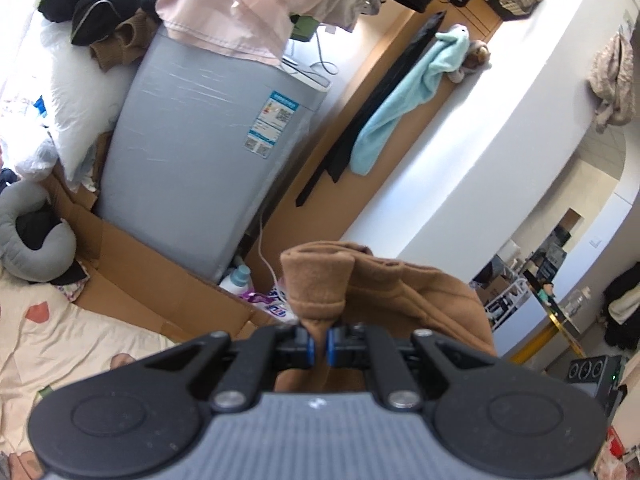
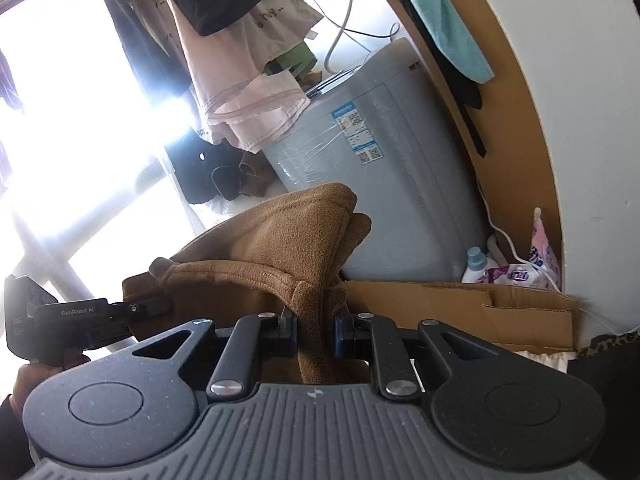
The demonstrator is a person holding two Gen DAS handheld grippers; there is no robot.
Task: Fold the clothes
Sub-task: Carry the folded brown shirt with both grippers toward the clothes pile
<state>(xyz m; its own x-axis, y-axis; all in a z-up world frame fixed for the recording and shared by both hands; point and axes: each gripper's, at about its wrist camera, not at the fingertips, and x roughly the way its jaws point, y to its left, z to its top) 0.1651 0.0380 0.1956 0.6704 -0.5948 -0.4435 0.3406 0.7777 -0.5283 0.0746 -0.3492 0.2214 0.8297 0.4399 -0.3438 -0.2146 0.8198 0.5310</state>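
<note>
Cluttered laundry corner: a grey washer (image 1: 208, 120) stands against a cardboard-lined wall, pink and black clothes (image 1: 224, 12) hang above it, and patterned bedding (image 1: 60, 344) lies at lower left. Both grippers hold one brown garment (image 1: 384, 280) aloft, clear of any surface. Left gripper (image 1: 319, 346) is clamped on a bunched edge; right gripper (image 2: 316, 330) is clamped on a thicker hemmed fold, the left unit (image 2: 80, 316) visible just beside it. Judged step: lifting the garment to spread it. Next move likely calls for drawing the grippers apart, then lowering the cloth flat onto the bedding.

Home laundry corner, washing machine (image 1: 208, 128), hanging clothes (image 1: 240, 8)
</note>
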